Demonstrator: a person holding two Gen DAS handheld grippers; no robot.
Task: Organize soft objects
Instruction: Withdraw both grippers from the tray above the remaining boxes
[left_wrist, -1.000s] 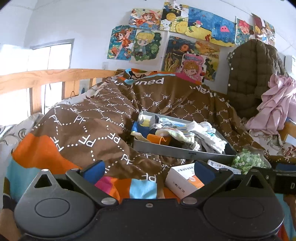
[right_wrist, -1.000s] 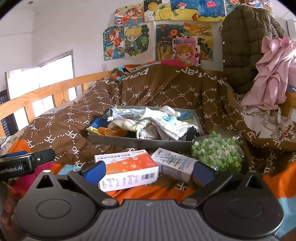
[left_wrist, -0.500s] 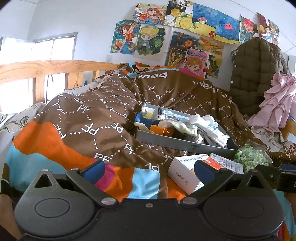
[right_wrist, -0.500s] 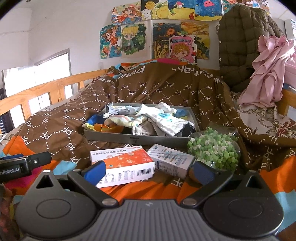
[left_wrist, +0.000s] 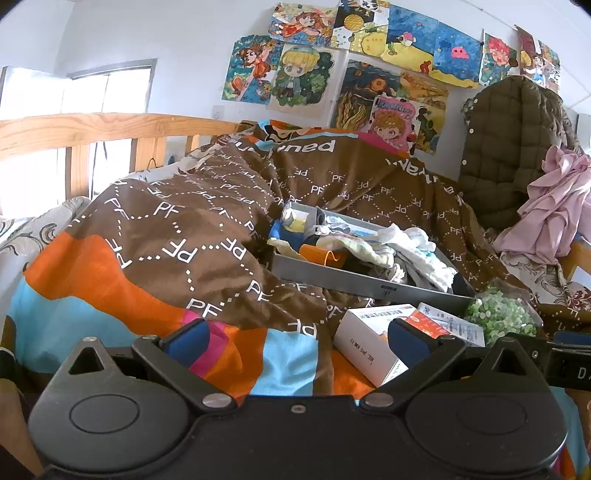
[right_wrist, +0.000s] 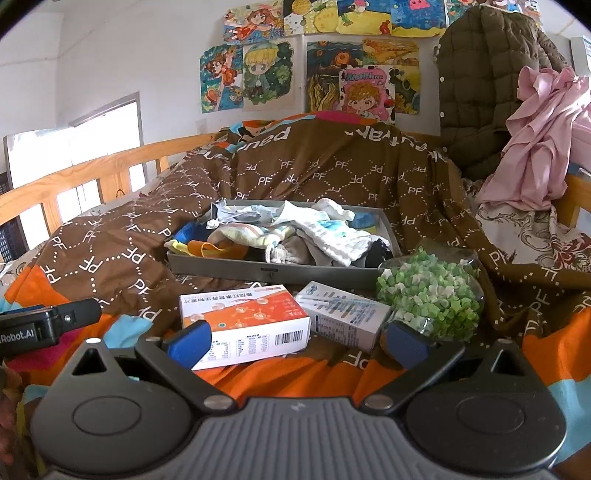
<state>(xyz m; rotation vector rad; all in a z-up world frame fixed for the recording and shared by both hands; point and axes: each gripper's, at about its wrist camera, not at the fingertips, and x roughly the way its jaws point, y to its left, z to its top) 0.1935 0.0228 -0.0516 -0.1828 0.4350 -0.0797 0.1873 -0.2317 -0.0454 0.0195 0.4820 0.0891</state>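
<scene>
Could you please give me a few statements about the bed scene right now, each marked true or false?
1. The grey rectangular tray holds jumbled cloths. True.
2. The right gripper grips the orange-and-white cardboard box. False: its fingers are apart, holding nothing.
3. The clear bag of green and white pieces lies to the right of the boxes. True.
4. The left gripper is shut on a sock. False: it is open and empty.

Both the left gripper (left_wrist: 297, 341) and right gripper (right_wrist: 297, 341) hover, jaws apparently spread wide and empty.
</scene>
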